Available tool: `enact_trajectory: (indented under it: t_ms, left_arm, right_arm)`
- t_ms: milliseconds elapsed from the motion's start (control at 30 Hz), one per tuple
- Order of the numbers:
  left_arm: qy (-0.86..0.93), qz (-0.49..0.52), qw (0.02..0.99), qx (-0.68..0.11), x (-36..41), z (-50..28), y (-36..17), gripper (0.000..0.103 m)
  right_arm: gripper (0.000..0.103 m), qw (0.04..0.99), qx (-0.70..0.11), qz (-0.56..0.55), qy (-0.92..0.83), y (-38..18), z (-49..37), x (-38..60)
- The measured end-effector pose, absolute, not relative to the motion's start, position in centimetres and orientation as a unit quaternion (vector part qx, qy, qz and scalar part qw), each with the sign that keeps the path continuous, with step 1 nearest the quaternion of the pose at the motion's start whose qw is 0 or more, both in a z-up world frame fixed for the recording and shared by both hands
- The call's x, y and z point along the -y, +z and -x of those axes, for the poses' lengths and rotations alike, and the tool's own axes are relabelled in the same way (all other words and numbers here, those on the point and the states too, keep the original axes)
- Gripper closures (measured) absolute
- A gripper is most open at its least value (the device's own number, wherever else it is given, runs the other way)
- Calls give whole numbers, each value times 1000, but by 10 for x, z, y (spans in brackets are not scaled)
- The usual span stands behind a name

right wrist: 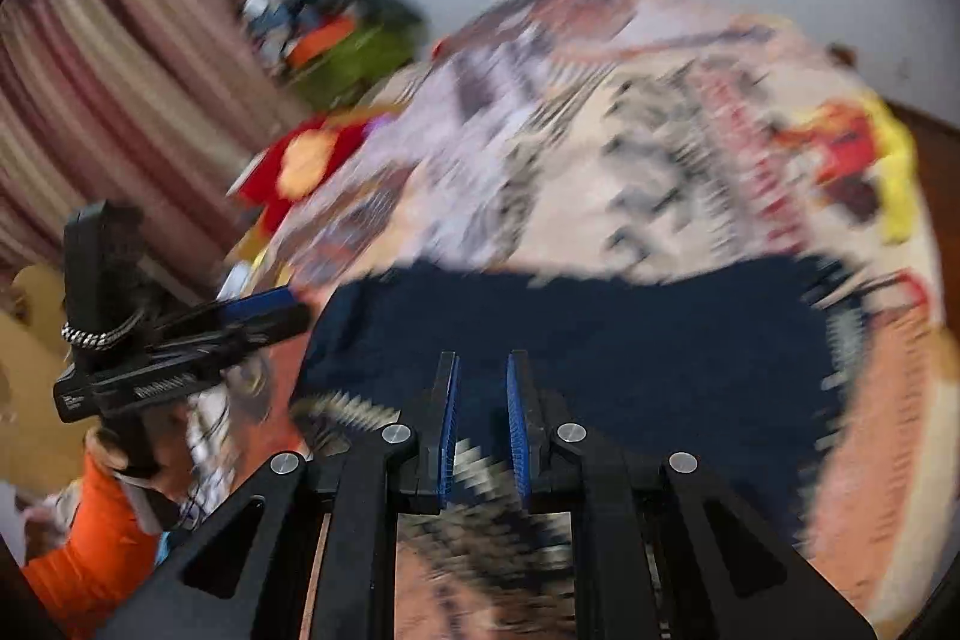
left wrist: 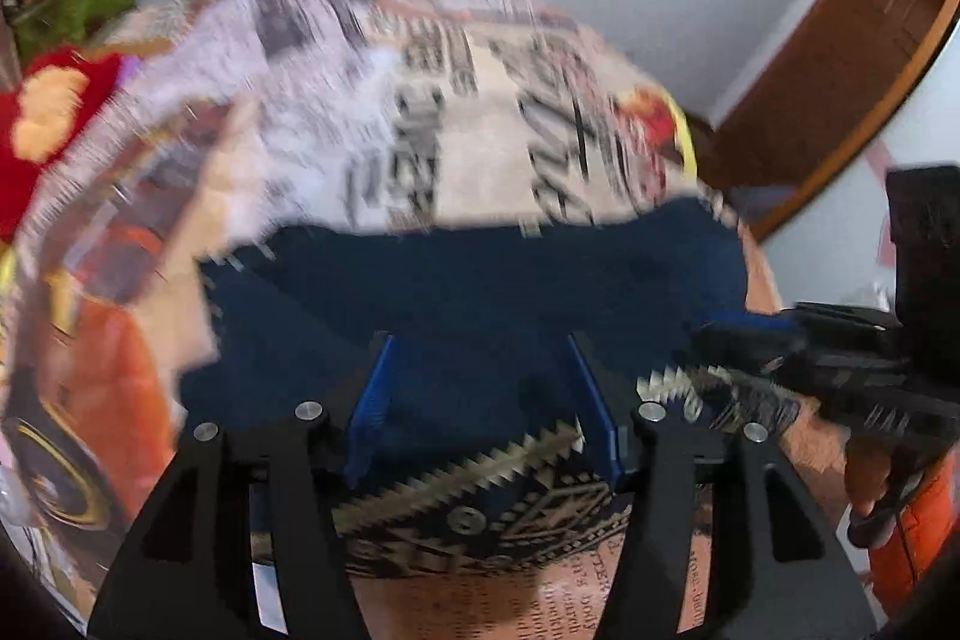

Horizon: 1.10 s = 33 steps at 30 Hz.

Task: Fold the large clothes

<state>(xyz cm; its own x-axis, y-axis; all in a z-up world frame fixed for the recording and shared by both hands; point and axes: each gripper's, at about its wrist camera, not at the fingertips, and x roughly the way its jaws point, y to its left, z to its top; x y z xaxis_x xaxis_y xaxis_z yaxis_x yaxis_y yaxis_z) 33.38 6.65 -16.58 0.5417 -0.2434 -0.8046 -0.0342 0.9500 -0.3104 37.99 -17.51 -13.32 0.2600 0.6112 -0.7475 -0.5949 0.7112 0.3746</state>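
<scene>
A dark navy garment with a black-and-cream zigzag patterned border [left wrist: 480, 292] lies on a printed bedsheet [left wrist: 420, 100]; it also shows in the right wrist view [right wrist: 600, 340]. My left gripper [left wrist: 480, 358] is open, its blue pads wide apart above the garment's near patterned edge [left wrist: 480, 490]. My right gripper [right wrist: 483, 388] has its pads narrowly apart over the garment's near edge; nothing is clearly between them. The right gripper also appears in the left wrist view [left wrist: 750, 340], and the left gripper in the right wrist view [right wrist: 258, 310]. Both views are motion-blurred.
A pile of coloured clothes [right wrist: 336, 34] sits at the far left by a striped curtain [right wrist: 108, 88]. A red cushion [left wrist: 42, 124] lies on the bed's left. A wooden door frame [left wrist: 840, 88] stands at right. The person's orange sleeve [right wrist: 90, 550] shows.
</scene>
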Motion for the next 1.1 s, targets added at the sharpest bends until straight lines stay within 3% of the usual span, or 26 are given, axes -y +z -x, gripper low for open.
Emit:
enact_trajectory:
  t_ms: [200, 300, 667, 1100]
  left_arm:
    - [-58, 111, 838, -532, -44, -334, -232, 41]
    - [-48, 97, 847, -520, -47, -324, -228, 35]
    - [21, 24, 868, -496, -79, -286, -214, 35]
    - [66, 54, 858, -507, -97, -262, -232, 35]
  right_arm:
    - [92, 766, -525, 97, 357, -197, -363, 138]
    - [92, 758, -520, 102, 380, -203, -358, 147]
    - [92, 790, -495, 124, 341, -190, -348, 198]
    - [92, 819, -483, 92, 294, -203, -331, 250]
